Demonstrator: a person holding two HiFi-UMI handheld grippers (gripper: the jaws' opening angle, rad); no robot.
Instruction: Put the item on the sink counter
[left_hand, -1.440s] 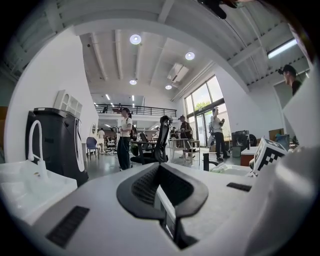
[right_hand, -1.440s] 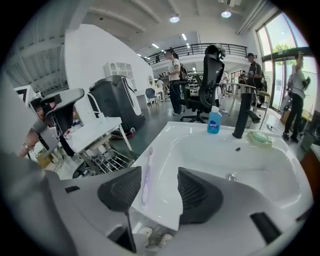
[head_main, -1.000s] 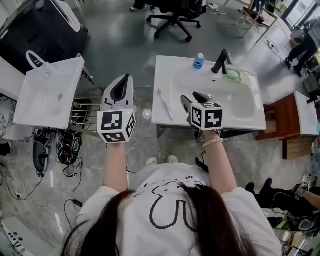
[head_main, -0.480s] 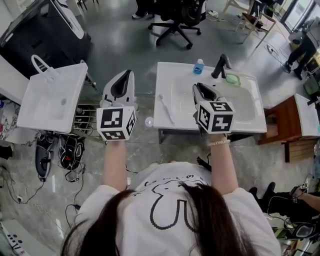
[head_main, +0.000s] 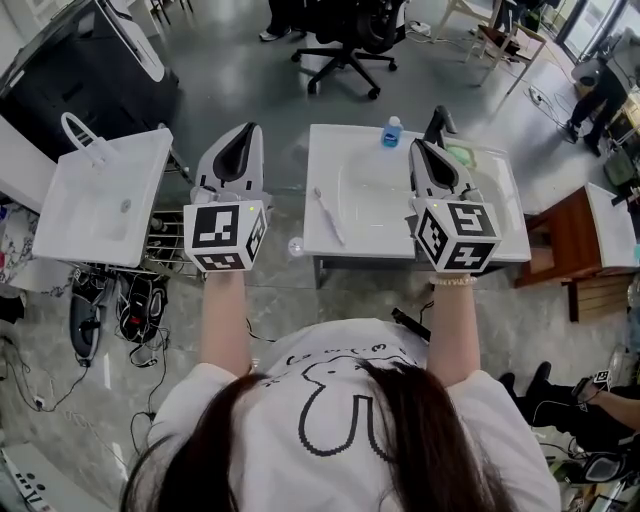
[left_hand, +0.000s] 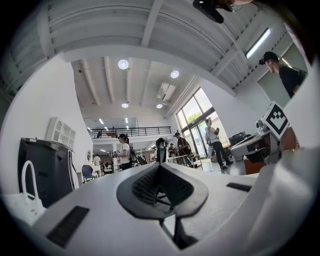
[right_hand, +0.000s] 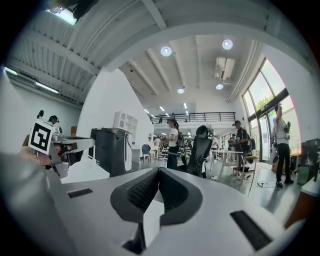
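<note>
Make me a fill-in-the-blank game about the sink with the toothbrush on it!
1. In the head view, the toothbrush lies on the sink counter, on the ___ side of the basin.
2. The little bottle standing next to the faucet is ___ in colour.
3. The faucet itself is coloured ___.

Missing words: left; blue; black.

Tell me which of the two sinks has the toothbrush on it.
The sink on the right, with the black faucet: the toothbrush lies on its left counter edge. The left sink has a white faucet.
</note>
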